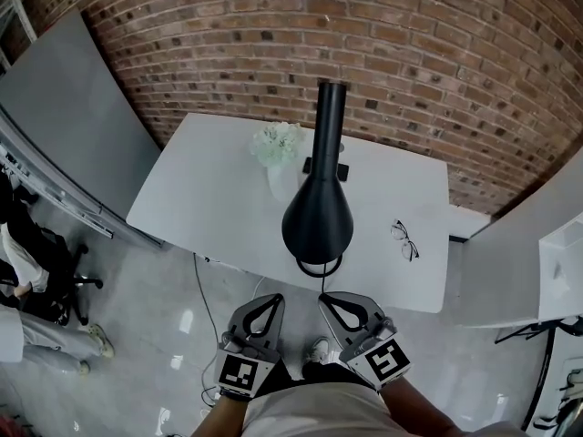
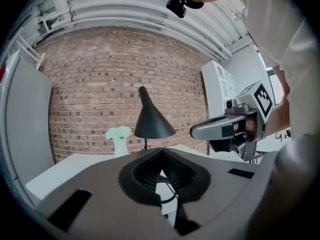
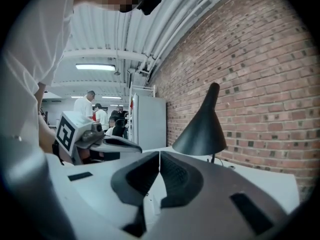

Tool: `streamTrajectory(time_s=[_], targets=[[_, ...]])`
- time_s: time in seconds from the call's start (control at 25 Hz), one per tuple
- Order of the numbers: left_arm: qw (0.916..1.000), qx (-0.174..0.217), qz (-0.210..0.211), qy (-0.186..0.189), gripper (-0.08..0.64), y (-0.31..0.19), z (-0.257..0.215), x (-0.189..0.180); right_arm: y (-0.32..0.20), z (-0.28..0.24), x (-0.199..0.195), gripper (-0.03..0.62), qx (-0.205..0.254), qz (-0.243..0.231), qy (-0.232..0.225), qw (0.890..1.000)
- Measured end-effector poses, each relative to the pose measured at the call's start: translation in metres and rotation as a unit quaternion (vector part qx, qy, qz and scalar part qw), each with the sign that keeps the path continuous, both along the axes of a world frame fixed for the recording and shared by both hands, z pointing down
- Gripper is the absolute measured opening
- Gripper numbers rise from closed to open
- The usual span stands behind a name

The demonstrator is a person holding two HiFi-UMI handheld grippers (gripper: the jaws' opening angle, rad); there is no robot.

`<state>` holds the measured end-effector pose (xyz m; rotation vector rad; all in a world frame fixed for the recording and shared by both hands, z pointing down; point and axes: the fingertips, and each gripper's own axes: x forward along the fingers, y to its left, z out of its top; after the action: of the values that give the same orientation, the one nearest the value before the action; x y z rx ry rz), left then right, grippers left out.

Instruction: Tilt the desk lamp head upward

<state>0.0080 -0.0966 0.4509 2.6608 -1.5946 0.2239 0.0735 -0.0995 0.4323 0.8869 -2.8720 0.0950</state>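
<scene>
Left tool [image 1: 271, 299] and right tool [image 1: 328, 299] sit pressed together, empty; the desk lamp head [image 1: 317, 218] hides most of its base [image 1: 342, 170].

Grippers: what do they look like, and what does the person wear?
The left gripper and right gripper are grey, with teardrop-shaped jaws lined with black ribbed pads. Each carries a cube with black square markers. The person wears a white shirt.
</scene>
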Motion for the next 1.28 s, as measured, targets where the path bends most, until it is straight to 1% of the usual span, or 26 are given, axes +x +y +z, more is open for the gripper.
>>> streamTrajectory(time_s=[0.12, 0.24, 0.32, 0.36, 0.44, 0.72, 1.0, 1.12, 1.28], targets=[[0.9998, 0.005, 0.016, -0.004, 0.008, -0.01, 0.001, 0.0, -0.01, 0.005, 0.0, 0.018, -0.004, 0.015, 0.002, 1.0], [0.9996, 0.016, 0.025, 0.0, 0.008, -0.019, -0.006, -0.005, -0.013, 0.019, 0.007, 0.018, -0.023, 0.022, 0.025, 0.999], [0.9994, 0.016, 0.03, 0.002, 0.008, -0.022, -0.007, -0.006, -0.016, 0.023, 0.009, 0.02, -0.034, 0.026, 0.026, 0.999], [0.9993, 0.015, 0.034, 0.002, 0.008, -0.022, -0.006, -0.005, -0.019, 0.023, 0.01, 0.022, -0.037, 0.028, 0.022, 0.999], [0.999, 0.016, 0.041, 0.0, 0.008, -0.024, -0.006, -0.005, -0.026, 0.025, 0.01, 0.077, -0.039, 0.033, 0.014, 0.999], [0.999, 0.014, 0.043, -0.005, 0.008, -0.028, -0.002, -0.017, -0.051, 0.033, 0.0, 0.145, -0.058, 0.037, -0.012, 0.998], [0.9994, 0.013, 0.031, -0.005, 0.008, -0.039, 0.005, -0.033, -0.071, 0.034, -0.011, 0.152, -0.057, 0.032, -0.036, 0.997], [0.9993, 0.016, 0.033, -0.007, 0.008, -0.045, 0.008, -0.033, -0.072, 0.035, -0.013, 0.156, -0.051, 0.021, -0.048, 0.997], [0.9989, 0.02, 0.041, -0.012, 0.008, -0.05, 0.015, -0.031, -0.072, 0.035, -0.016, 0.156, -0.04, -0.008, -0.078, 0.996]])
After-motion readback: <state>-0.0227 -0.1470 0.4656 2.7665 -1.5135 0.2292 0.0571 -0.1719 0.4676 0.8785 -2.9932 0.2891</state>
